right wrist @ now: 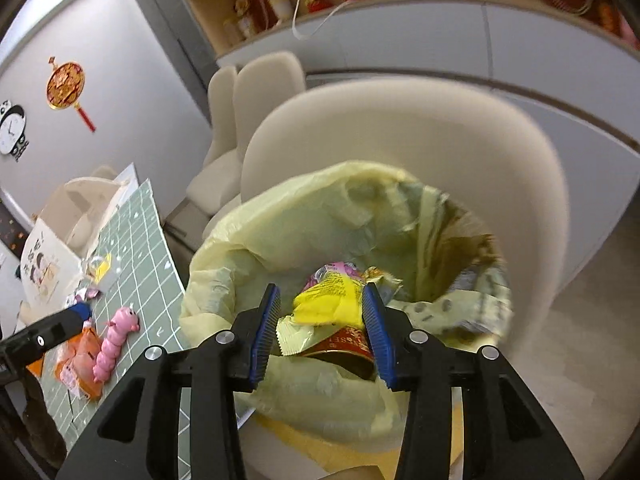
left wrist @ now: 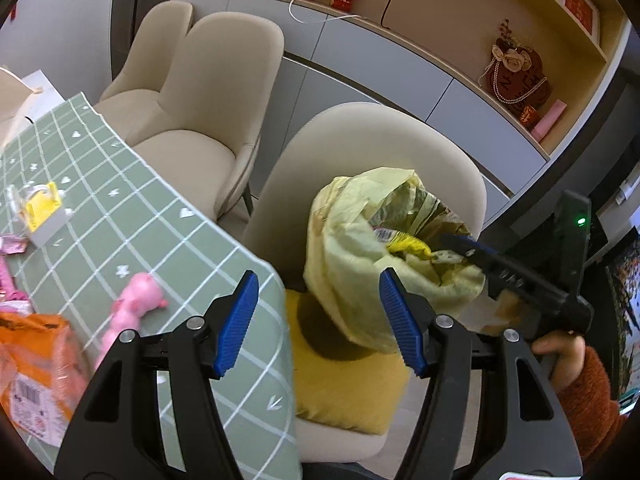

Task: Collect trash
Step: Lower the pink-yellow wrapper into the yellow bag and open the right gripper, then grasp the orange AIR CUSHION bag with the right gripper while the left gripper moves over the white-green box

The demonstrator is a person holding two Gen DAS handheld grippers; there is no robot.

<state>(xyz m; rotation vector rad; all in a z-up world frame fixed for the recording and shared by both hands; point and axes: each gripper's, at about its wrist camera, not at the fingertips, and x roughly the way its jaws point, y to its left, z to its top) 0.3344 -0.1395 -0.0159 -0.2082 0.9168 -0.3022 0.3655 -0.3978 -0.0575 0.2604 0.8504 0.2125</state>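
Yellow wrapper (right wrist: 326,304) between parted right fingers (right wrist: 266,328)

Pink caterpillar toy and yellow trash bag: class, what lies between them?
In the left wrist view, only bare green checked tablecloth and its hanging edge separate the pink caterpillar toy from the yellow trash bag.

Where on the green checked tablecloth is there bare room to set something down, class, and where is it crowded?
Bare: the tablecloth between the yellow-and-white clip, the pink caterpillar toy and the table's chair-side edge. Also bare is the near corner below the toy. Crowded: the left side, with the orange snack packet and pink wrappers.
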